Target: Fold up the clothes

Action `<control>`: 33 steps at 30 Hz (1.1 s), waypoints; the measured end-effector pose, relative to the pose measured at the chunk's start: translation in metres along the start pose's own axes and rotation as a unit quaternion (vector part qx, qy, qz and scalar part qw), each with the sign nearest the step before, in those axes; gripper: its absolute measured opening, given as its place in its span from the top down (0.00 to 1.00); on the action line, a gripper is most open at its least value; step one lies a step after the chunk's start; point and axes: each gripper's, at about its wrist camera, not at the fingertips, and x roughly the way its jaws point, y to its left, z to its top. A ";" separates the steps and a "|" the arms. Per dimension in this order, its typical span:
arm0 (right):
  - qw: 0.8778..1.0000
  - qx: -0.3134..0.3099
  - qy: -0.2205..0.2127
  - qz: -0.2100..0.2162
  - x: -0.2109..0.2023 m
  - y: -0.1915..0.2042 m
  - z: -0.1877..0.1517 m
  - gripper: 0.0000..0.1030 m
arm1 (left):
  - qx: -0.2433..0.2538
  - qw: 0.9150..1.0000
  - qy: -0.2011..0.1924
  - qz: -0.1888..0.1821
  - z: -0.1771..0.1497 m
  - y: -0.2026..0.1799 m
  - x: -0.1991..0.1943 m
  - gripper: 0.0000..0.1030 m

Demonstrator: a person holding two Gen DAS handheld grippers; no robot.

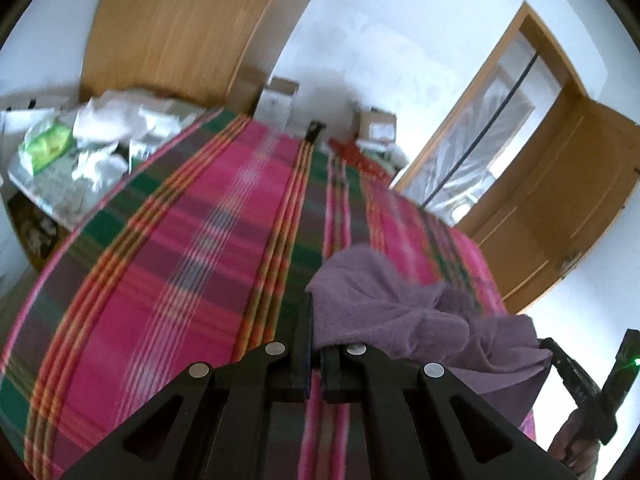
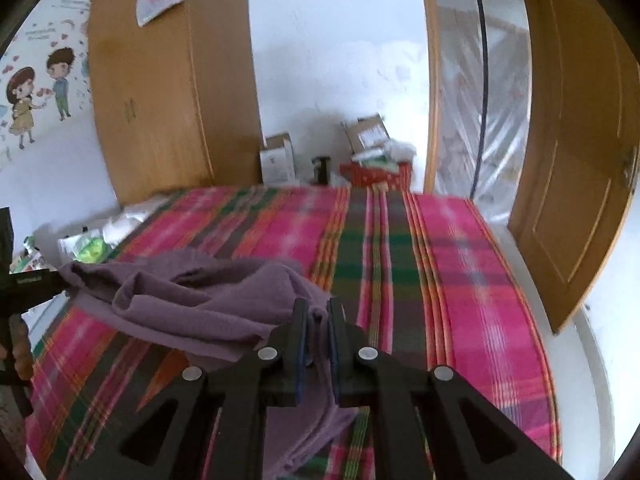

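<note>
both hand-held grippers are clamped on the purple garment (image 2: 192, 300): left hand-held gripper (image 1: 316, 344) pinches one edge, right hand-held gripper (image 2: 318, 332) pinches another, with cloth hanging down between its fingers. the garment is bunched and sagging between the two, partly lifted over the plaid bed sheet (image 1: 160, 260), lower part apparently touching the bed. can't tell which edges or corners are held, so fold stage is unclear.

risks: the left grip looks shallow, so tension between the hands could pull the edge out. slack in the middle could drag on the sheet and crease or fold unevenly. frames are motion-blurred; a fast swing would make that worse.

containers: cardboard boxes (image 2: 276, 158) past the bed's far end, contents hidden; a red box (image 2: 376, 174) holds pale, unclear items.
</note>
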 end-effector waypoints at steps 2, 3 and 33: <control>1.000 0.004 0.018 -0.003 0.004 -0.003 -0.011 0.90 | -0.006 1.000 0.015 0.001 -0.009 0.006 0.005 0.98; 1.000 0.007 0.024 -0.003 0.005 -0.005 -0.016 0.90 | -0.007 1.000 0.023 0.003 -0.014 0.008 0.007 0.98; 0.994 -0.071 0.007 0.083 -0.031 0.034 -0.044 0.64 | 0.151 0.986 0.064 -0.022 -0.037 -0.062 -0.025 0.70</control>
